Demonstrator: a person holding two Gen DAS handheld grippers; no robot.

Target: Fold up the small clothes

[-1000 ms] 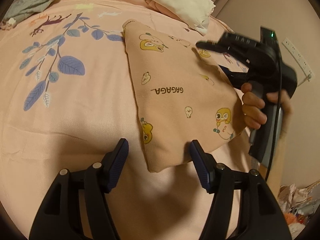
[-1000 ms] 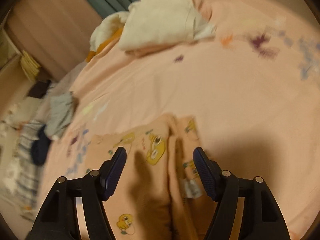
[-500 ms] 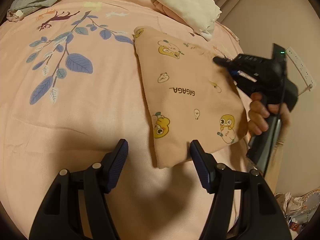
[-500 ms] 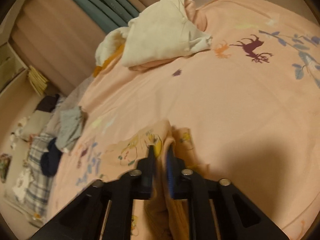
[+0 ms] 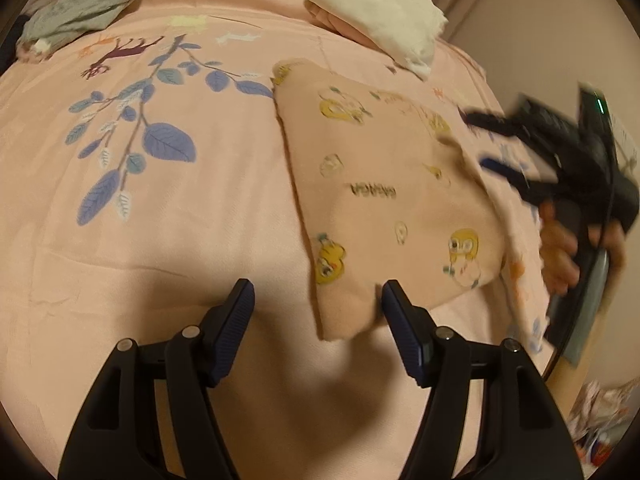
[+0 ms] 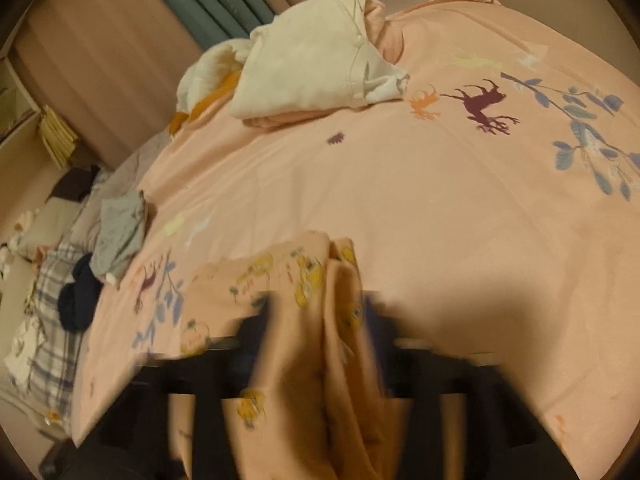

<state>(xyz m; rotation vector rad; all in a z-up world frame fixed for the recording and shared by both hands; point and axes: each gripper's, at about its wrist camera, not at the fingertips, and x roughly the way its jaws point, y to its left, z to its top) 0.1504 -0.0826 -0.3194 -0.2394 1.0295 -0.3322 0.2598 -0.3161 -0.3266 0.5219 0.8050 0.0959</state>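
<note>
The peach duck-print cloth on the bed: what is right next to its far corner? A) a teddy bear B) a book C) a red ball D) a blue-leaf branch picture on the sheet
D: in the left wrist view the peach duck-print cloth lies folded flat on the bedsheet, and the printed blue-leaf branch reaches right up to its far corner; no ball, bear or book shows there.

Dim, warm light; soft shadows fall on the bed [image 5: 168, 240]; fisheye edges darken; right tongs [image 6: 320, 320] smear with motion blur.
</note>
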